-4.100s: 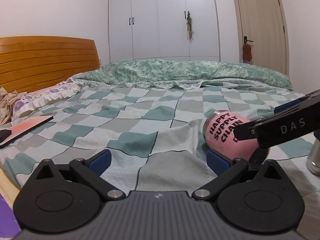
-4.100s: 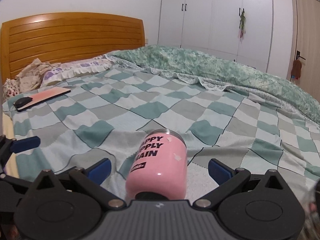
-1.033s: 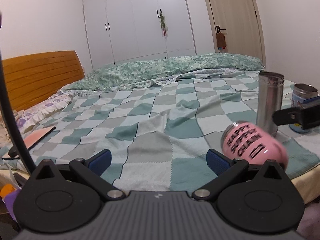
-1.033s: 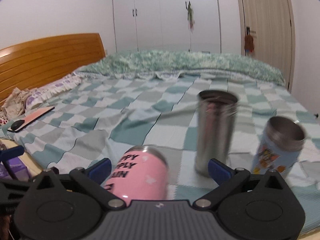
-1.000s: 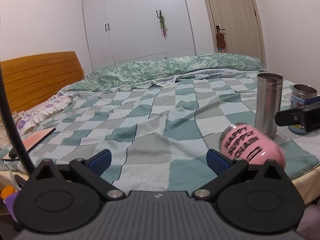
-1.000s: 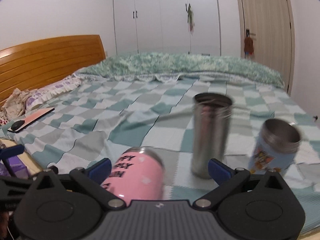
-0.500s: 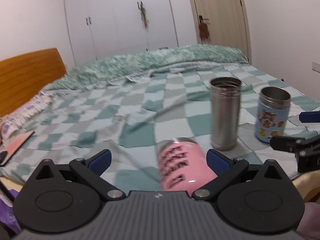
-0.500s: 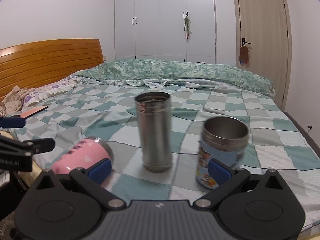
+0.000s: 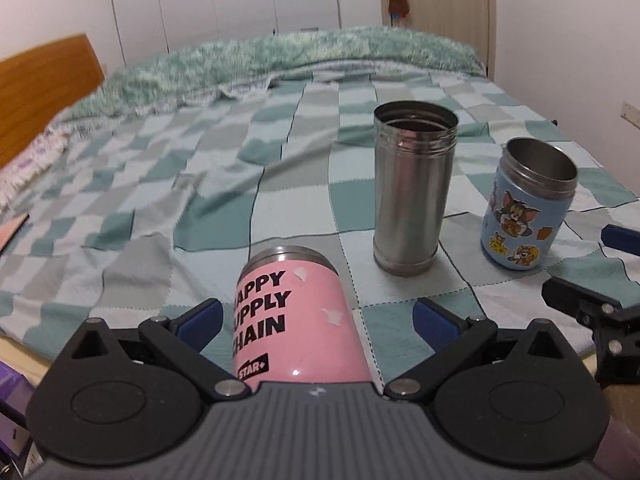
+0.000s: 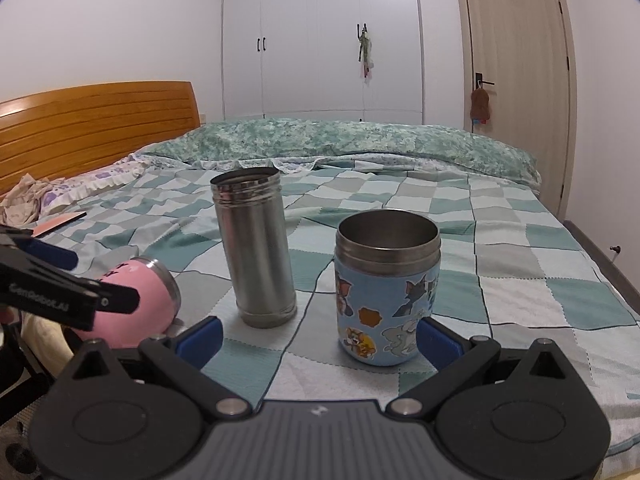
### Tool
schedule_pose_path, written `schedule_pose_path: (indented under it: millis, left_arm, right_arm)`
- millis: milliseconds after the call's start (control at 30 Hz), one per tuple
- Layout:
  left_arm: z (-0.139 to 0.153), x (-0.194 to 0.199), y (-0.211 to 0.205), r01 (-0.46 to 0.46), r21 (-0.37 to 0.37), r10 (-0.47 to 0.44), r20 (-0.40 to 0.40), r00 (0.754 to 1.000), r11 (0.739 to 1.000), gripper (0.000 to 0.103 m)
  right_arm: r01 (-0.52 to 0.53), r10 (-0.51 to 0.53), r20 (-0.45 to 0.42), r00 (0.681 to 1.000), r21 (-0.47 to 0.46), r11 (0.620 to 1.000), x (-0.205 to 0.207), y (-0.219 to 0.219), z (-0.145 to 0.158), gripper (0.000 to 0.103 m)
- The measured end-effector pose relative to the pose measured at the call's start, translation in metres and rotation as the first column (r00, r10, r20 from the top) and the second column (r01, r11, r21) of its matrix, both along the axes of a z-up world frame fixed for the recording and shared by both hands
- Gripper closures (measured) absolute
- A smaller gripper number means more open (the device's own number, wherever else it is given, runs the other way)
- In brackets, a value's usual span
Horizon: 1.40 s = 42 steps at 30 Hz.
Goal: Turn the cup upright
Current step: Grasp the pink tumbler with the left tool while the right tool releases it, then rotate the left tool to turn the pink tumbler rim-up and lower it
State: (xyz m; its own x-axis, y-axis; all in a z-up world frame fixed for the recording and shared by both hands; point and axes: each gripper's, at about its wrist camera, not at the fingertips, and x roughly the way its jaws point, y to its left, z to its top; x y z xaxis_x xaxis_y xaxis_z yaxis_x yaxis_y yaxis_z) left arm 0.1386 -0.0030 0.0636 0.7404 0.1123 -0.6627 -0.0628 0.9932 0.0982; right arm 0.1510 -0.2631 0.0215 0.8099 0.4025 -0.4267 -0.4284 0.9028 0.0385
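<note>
**Pink cup on its side between the tongs**

The pink cup is seen lying on its side on the bed, near the edge. It lies between the spread-apart left tongs, not squeezed. The right tongs are spread wide too, holding nothing. A steel cup and a blue cup are standing nearby.

The steel flask and sticker cup stand upright at right of centre, a narrow gap between them. The checked bed cover lies open across the left and upper frame.
</note>
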Motion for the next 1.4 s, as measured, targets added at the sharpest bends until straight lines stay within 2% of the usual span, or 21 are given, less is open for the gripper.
schedule_pose_path:
  millis: [233, 400, 633, 667, 700, 767, 867, 1133, 1400]
  left_arm:
    - [-0.008, 0.032, 0.009, -0.028, -0.03, 0.023, -0.159, 0.987, 0.999, 0.0]
    - [-0.018, 0.042, 0.012, -0.039, -0.008, 0.037, -0.208, 0.977, 0.999, 0.0]
    - [-0.023, 0.052, 0.019, -0.037, -0.033, 0.028, -0.248, 0.968, 0.999, 0.0]
    - [-0.024, 0.055, 0.02, -0.036, -0.043, 0.023, -0.267, 0.964, 0.998, 0.004]
    - [-0.025, 0.058, 0.02, -0.042, -0.031, 0.031, -0.284, 0.958, 0.999, 0.015]
    - [-0.025, 0.061, 0.022, -0.044, -0.022, 0.036, -0.299, 0.954, 0.999, 0.016]
    - [-0.023, 0.058, 0.027, -0.039, -0.045, 0.024, -0.296, 0.955, 0.998, 0.016]
    - [-0.021, 0.047, 0.026, -0.013, -0.038, 0.004, -0.245, 0.97, 0.999, 0.017]
    - [-0.011, 0.026, 0.034, 0.014, -0.057, -0.023, -0.168, 0.985, 0.998, 0.017]
  right_arm:
    - [-0.023, 0.023, -0.006, 1.0, -0.001, 1.0, 0.008, 0.006, -0.002, 0.0]
    - [-0.051, 0.051, -0.008, 0.999, -0.005, 0.999, 0.012, 0.012, -0.006, 0.0]
    - [-0.07, 0.07, -0.02, 0.997, -0.007, 0.998, 0.017, 0.019, -0.011, 0.0]
    - [-0.07, 0.07, -0.021, 0.997, -0.009, 0.998, 0.018, 0.02, -0.012, 0.0]
    - [-0.069, 0.069, -0.023, 0.997, -0.011, 0.998, 0.018, 0.021, -0.012, 0.0]
    - [-0.068, 0.068, -0.026, 0.997, -0.012, 0.998, 0.019, 0.023, -0.013, 0.0]
    - [-0.065, 0.065, -0.025, 0.998, -0.008, 0.998, 0.019, 0.023, -0.012, 0.0]
    - [-0.063, 0.062, -0.022, 0.998, -0.008, 0.998, 0.016, 0.026, -0.012, 0.0]
    - [-0.064, 0.064, 0.006, 0.998, 0.021, 0.998, 0.007, 0.03, -0.008, 0.0]
